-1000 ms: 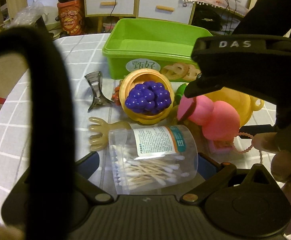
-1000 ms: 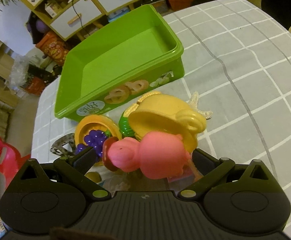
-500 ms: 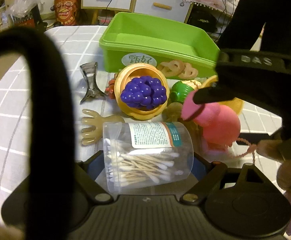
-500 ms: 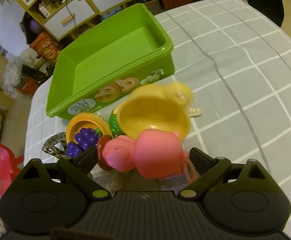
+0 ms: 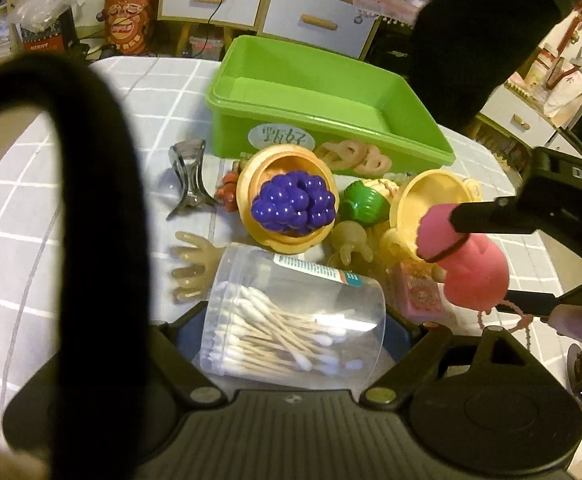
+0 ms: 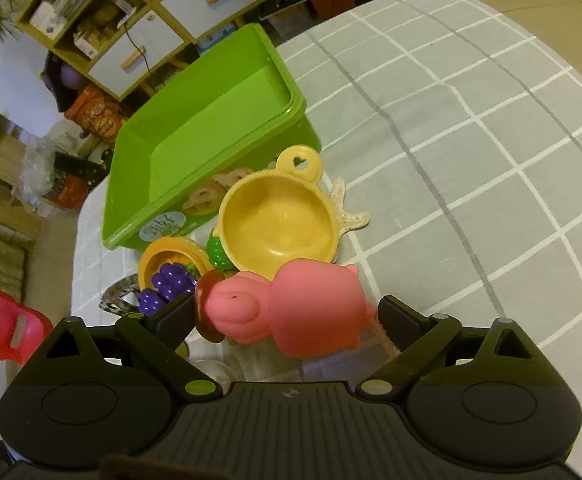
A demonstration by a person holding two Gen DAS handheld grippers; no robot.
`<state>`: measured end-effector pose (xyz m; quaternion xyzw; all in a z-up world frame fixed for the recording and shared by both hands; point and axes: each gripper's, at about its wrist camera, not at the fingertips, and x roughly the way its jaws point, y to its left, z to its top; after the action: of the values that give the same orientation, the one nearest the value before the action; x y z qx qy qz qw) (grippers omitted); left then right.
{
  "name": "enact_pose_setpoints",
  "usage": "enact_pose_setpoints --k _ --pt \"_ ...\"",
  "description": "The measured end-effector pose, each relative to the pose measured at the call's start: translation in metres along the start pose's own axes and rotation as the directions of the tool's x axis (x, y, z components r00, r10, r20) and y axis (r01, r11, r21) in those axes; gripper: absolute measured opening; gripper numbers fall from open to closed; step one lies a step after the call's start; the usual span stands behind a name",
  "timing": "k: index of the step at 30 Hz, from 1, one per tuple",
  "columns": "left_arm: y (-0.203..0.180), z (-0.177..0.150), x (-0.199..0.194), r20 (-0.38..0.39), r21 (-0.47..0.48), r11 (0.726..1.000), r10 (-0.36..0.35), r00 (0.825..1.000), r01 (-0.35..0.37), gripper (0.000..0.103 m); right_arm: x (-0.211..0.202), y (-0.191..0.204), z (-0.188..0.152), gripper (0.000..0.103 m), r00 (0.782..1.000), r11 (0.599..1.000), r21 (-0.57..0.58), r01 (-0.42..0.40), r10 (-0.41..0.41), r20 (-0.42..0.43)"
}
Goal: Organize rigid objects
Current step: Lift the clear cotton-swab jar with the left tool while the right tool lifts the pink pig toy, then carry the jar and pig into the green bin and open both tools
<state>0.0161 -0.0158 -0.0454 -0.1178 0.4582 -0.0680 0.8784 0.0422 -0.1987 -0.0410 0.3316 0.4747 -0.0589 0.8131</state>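
My left gripper (image 5: pixel 295 320) is shut on a clear cotton swab jar (image 5: pixel 291 316), held above the table. My right gripper (image 6: pixel 287 316) is shut on a pink toy pig (image 6: pixel 291 308), lifted above the pile; the pig also shows in the left wrist view (image 5: pixel 467 264) between the right gripper's fingers (image 5: pixel 491 216). The green bin (image 5: pixel 323 108) stands empty behind the pile; it also shows in the right wrist view (image 6: pixel 207 136).
On the checked tablecloth (image 6: pixel 471 140) lie an orange bowl with purple grapes (image 5: pixel 291 204), a yellow toy pot (image 6: pixel 279 224), a green toy (image 5: pixel 363 204), a grey hair claw (image 5: pixel 189 176), a rubber hand (image 5: pixel 191 264) and a pink card (image 5: pixel 419 292). Drawers (image 5: pixel 251 4) stand behind.
My right gripper has lifted the pink pig up off the yellow pot and moved it right. The pot has tipped and settled with its opening showing. My left gripper has risen slightly with the jar.
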Motion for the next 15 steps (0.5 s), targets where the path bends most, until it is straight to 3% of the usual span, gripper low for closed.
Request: enact_pose_setpoints --k 10,15 --pt "0.002 0.014 -0.017 0.05 0.006 1.0 -0.03 0.998 0.03 0.059 -0.018 -0.009 0.01 0.095 0.998 0.998 0.037 -0.046 0.045 0.044" --pt "-0.001 0.026 -0.027 0.083 0.035 0.999 -0.013 0.996 0.01 0.059 -0.027 -0.009 0.02 0.095 0.994 0.996 0.044 -0.078 0.075 0.074"
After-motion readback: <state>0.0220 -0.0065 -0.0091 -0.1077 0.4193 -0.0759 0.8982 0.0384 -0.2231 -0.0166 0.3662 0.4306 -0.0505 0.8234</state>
